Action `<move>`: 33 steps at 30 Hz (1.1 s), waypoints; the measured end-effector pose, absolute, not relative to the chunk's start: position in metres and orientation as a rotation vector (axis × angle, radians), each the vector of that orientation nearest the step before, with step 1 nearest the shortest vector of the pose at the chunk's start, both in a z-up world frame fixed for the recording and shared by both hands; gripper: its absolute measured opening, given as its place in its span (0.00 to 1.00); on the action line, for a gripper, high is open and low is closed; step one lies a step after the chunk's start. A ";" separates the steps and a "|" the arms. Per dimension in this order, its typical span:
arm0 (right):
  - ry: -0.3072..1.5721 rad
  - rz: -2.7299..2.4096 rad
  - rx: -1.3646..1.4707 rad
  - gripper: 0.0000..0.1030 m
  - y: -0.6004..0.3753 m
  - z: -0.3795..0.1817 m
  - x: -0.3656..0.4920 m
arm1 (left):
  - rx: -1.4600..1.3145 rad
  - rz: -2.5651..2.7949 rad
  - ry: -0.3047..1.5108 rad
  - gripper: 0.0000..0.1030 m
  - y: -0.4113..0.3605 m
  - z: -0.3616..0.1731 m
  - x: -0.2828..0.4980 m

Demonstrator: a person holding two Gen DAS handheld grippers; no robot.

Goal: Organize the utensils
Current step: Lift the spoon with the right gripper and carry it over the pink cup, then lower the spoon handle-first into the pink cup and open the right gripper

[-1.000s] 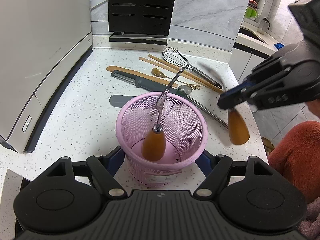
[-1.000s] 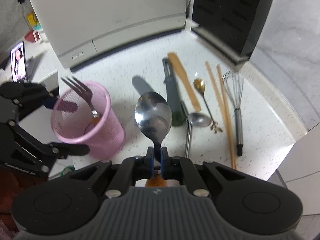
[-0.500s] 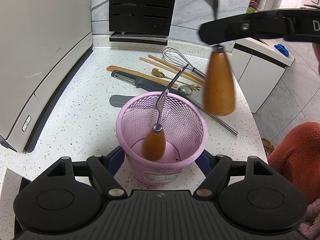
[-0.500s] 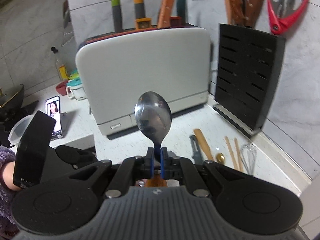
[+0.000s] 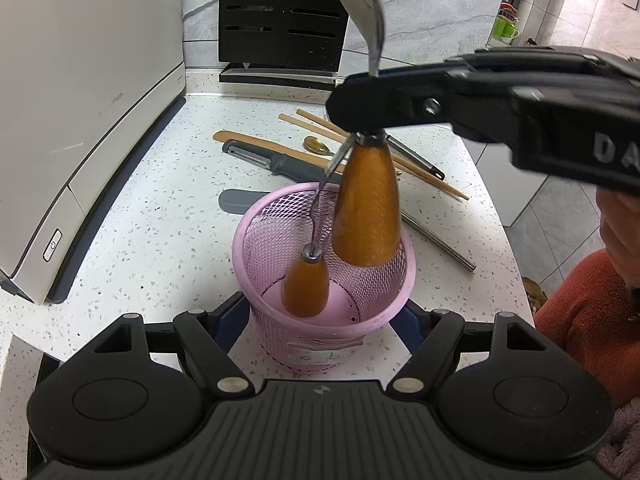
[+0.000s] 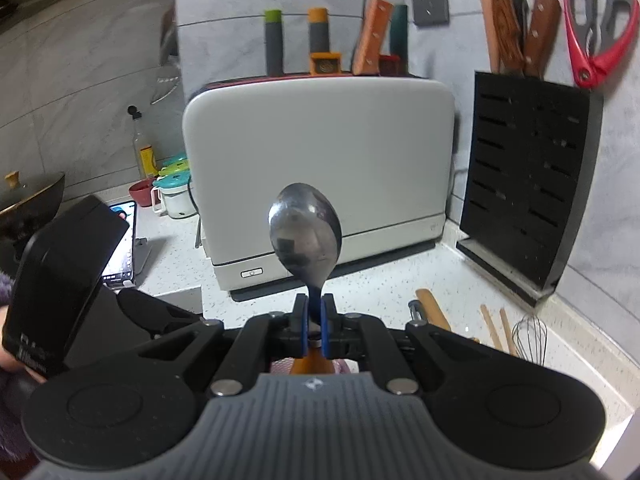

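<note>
A pink mesh basket (image 5: 320, 332) stands on the speckled counter, and my left gripper (image 5: 324, 320) is shut on it, with a blue pad pressed against each side. Inside leans a fork (image 5: 306, 288) with its wooden handle down. My right gripper (image 5: 372, 100) reaches in from the right above the basket. It is shut on the neck of a spoon (image 5: 366, 208). The spoon's wooden handle hangs down over the basket's right rim. In the right wrist view the right gripper (image 6: 315, 320) holds the spoon (image 6: 305, 236) with its bowl upright.
Behind the basket lie a grey peeler (image 5: 272, 162), a wooden spatula (image 5: 256, 140), chopsticks (image 5: 424, 176), a gold spoon (image 5: 316, 145) and a steel ladle handle (image 5: 440, 244). A white appliance (image 5: 80, 100) fills the left, and a black knife block (image 5: 280, 20) stands at the back. An orange sleeve (image 5: 580, 320) is at the right.
My right gripper has carried the spoon from the basket's right side to above it and turned the handle downward. The left gripper and the basket have stayed still.
</note>
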State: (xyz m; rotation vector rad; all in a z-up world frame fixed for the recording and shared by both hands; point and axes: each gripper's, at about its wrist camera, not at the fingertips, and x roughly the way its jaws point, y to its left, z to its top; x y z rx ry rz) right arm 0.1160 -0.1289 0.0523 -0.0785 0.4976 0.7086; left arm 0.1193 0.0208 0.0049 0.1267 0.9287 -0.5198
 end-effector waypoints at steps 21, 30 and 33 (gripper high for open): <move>0.543 0.741 -0.166 0.00 -0.133 0.044 0.099 | 0.124 -0.520 0.928 0.85 0.022 0.004 0.118; 0.643 0.727 -0.220 0.00 -0.120 0.021 0.113 | 0.120 -0.525 0.927 0.85 0.023 0.004 0.118; 0.682 0.725 -0.223 0.00 -0.116 0.015 0.118 | 0.119 -0.524 0.927 0.85 0.023 0.004 0.118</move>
